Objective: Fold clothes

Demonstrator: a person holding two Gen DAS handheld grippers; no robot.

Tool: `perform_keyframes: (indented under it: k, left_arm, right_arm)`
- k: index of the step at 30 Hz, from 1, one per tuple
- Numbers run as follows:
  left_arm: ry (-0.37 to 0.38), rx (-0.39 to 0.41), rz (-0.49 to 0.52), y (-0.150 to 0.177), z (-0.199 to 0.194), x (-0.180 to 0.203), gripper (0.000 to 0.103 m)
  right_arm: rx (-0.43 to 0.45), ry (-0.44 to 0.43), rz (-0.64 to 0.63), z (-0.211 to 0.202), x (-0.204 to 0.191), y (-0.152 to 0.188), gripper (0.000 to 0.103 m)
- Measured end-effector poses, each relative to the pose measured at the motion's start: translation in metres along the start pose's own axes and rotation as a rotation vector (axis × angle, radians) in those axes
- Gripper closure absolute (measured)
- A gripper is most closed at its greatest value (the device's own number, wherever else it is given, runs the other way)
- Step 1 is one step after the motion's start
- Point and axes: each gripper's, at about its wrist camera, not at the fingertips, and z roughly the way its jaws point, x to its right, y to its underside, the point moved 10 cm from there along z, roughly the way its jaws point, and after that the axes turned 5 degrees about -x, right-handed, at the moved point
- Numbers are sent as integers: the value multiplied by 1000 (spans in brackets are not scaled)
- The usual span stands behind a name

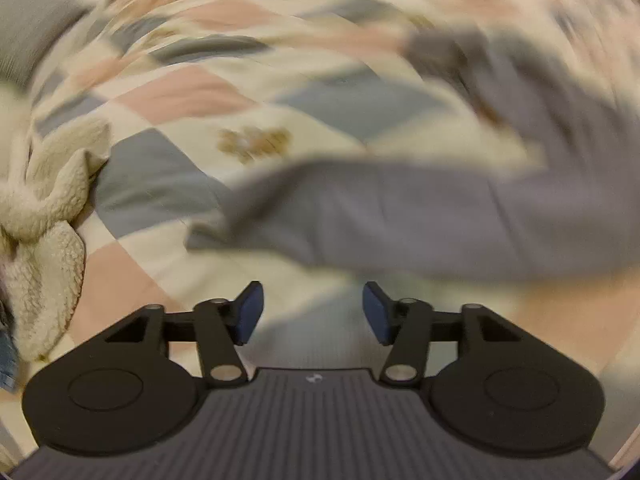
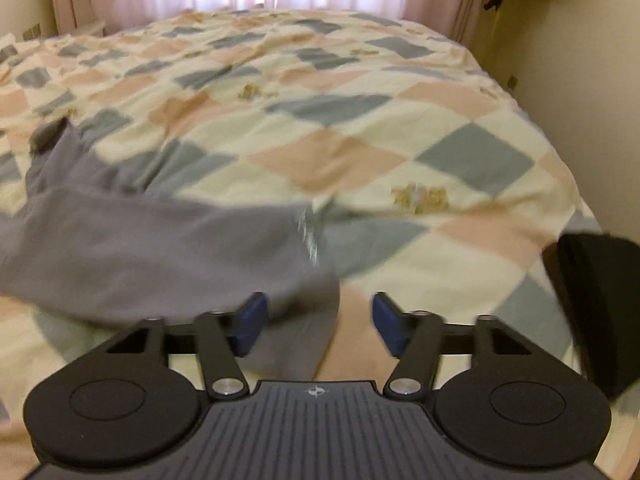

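Both tongs stand apart with nothing between their blue pads. The left gripper (image 1: pixel 313 312) hangs over bare quilt at the bottom of its frame, and the grey garment (image 1: pixel 400 216) lies just beyond its tips, stretching across the middle and up toward the right edge, blurred. The right gripper (image 2: pixel 319 322) is likewise apart; the same grey garment (image 2: pixel 140 240) fills the lower left of its frame, its near edge lying under the left pad, but neither pad presses on it. All of it lies on the checked quilt (image 2: pixel 320 120). A fluffy cream cloth (image 1: pixel 48 216) sits bunched at the left edge.

I judge this a let-go between folds: the garment lies loose, not yet a neat stack. The next move calls for picking fresh edges or corners and closing on them squarely.
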Motion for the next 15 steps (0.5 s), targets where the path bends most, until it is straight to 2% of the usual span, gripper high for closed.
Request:
perform_keyframes:
  k: [4,7,10,12,13,15]
  left_arm:
    - [-238,126,460,20,13,44,38]
    - [-392,221,774,19,34,67,36]
    - [-442,246,940,20,65,77,36]
    - [-474,285,1096,27,82,88,36]
    - [-517,322,1173,29,86,93,34]
    - [-627,386,1267,28,92,102,22]
  right_arm:
    - [-89,11,15,12,-12,46,40]
    - [-116,25,23,21,-24,62,40]
    - [-112,13,29,24,-39,65,40]
    - [-104,12,26,27,-46,63,40]
    - [-99,14,23,28,-48,62,40]
    - [-100,15,40,28,-49,64,39]
